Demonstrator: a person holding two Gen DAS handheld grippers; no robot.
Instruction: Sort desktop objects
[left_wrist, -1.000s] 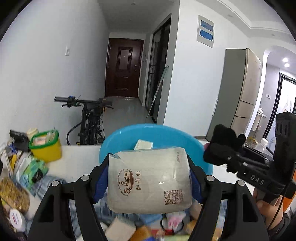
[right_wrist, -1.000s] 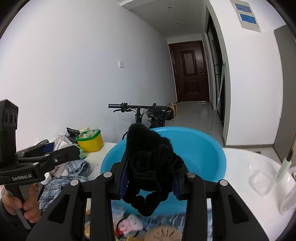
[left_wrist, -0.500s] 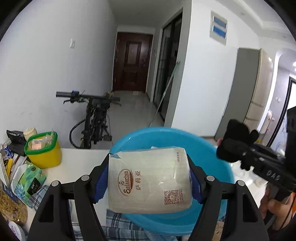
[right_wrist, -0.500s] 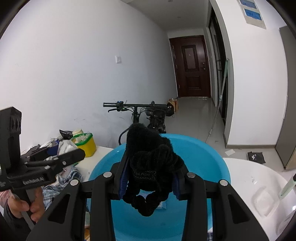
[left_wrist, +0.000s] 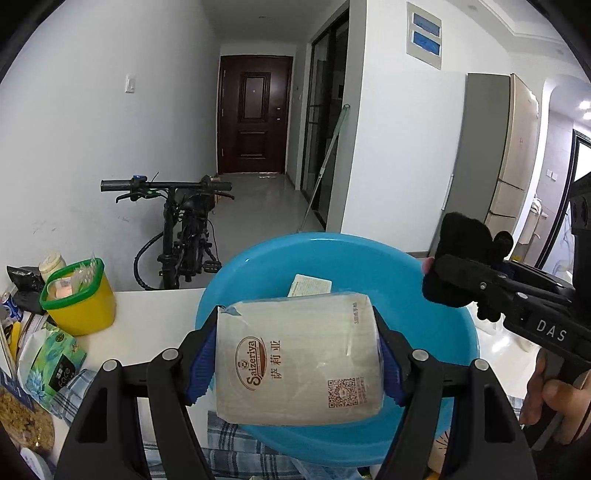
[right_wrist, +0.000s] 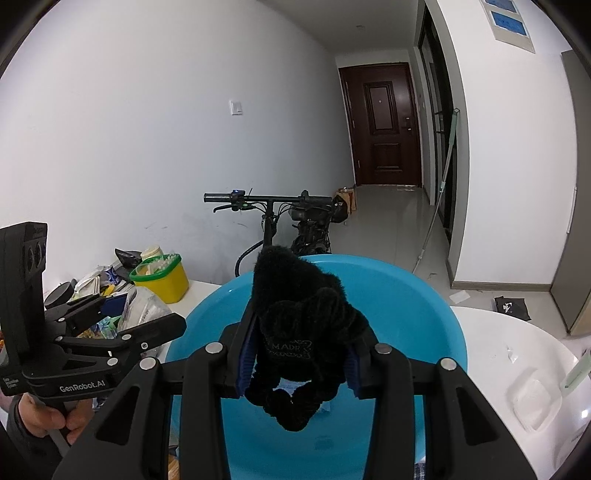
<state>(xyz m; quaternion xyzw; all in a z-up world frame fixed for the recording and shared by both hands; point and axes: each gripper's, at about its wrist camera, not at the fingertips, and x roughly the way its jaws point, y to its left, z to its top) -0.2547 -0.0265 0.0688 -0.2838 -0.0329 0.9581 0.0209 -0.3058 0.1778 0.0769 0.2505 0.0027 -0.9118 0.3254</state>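
My left gripper (left_wrist: 295, 354) is shut on a pale tissue pack (left_wrist: 299, 358) printed "Saizeriya", held above the near half of a blue basin (left_wrist: 258, 266). A small white packet (left_wrist: 312, 285) lies inside the basin. My right gripper (right_wrist: 299, 354) is shut on a fuzzy black glove (right_wrist: 295, 306), which hangs over the same blue basin (right_wrist: 417, 306). In the left wrist view the right gripper (left_wrist: 458, 277) shows at the right with the black glove (left_wrist: 465, 232). In the right wrist view the left gripper (right_wrist: 122, 325) shows at the left.
A yellow tub with a green rim (left_wrist: 79, 299) stands on the white table (left_wrist: 155, 310) left of the basin, beside snack bags (left_wrist: 48, 358) and a plaid cloth (left_wrist: 221, 443). A bicycle (left_wrist: 184, 229) stands behind the table. A white round surface (right_wrist: 517, 354) lies right of the basin.
Both grippers moved forward over the blue basin with their loads; the clutter near the table's front edge has dropped out of view. Grips are unchanged.
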